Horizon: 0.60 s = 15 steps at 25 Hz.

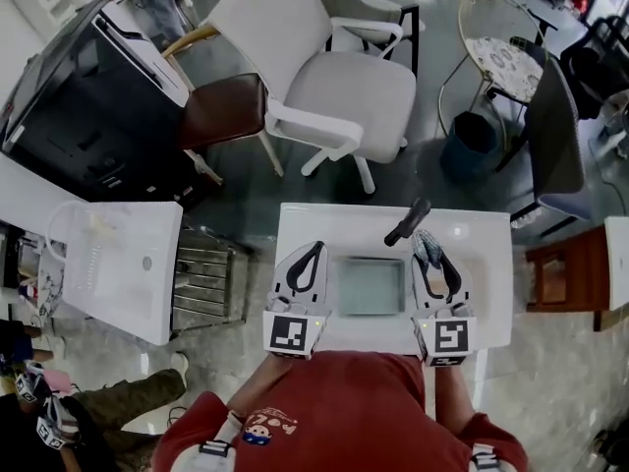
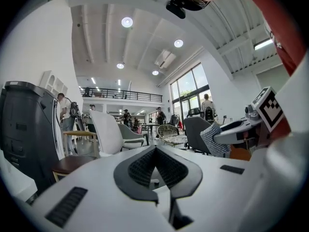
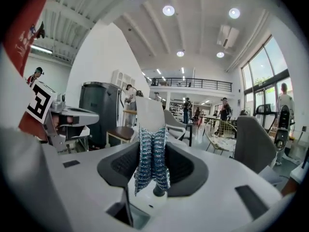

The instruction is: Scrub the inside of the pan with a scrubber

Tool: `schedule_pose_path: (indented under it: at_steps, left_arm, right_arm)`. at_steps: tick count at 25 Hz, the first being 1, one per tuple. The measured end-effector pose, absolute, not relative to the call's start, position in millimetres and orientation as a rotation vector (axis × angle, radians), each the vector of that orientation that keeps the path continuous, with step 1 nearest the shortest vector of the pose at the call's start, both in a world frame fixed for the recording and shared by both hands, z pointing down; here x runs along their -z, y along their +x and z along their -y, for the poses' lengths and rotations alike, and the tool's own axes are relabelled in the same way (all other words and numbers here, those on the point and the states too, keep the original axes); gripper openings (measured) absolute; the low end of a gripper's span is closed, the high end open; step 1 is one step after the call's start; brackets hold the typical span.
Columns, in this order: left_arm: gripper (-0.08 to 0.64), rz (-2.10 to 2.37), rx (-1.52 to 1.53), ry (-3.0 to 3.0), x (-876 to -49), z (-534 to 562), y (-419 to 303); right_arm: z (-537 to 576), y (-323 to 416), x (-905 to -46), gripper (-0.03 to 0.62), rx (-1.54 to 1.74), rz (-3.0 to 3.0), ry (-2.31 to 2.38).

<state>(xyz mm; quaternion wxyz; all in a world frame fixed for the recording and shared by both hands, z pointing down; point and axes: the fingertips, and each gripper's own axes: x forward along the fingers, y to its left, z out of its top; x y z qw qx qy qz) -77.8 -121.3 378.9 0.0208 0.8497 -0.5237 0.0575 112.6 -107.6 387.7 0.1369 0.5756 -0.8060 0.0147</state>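
A square grey-green pan (image 1: 371, 285) lies on the white table (image 1: 491, 234) between my two grippers, its black handle (image 1: 407, 221) pointing to the far right. Left of the pan, my left gripper (image 1: 314, 249) is shut with nothing in it (image 2: 155, 151). On the pan's right my right gripper (image 1: 427, 247) is shut on a blue-silver mesh scrubber (image 3: 151, 153), whose tuft (image 1: 425, 245) sits beside the handle. Both gripper views look level across the room, so neither shows the pan. The scrubber (image 2: 216, 138) also shows in the left gripper view.
Beyond the table's far edge stand a white armchair (image 1: 334, 87), a brown-seated chair (image 1: 221, 109) and a blue bin (image 1: 470, 141). A second white table (image 1: 118, 264) and a metal rack (image 1: 204, 278) are at the left, a wooden stool (image 1: 560, 278) at the right.
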Motion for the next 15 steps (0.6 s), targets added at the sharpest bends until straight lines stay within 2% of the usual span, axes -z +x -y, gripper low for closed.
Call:
schedule_pose_path:
  at_steps: [9,15]
  left_arm:
    - [0.008,1.679,-0.016,2.666,-299.3,142.8,-96.1]
    - [0.008,1.721,-0.016,2.729,-277.3,143.6,-94.9]
  right_arm:
    - [135.5,114.5,-293.6,0.175,0.238,2.384,1.879]
    - [144.7,117.9,-276.1,0.175,0.296,2.411,1.937]
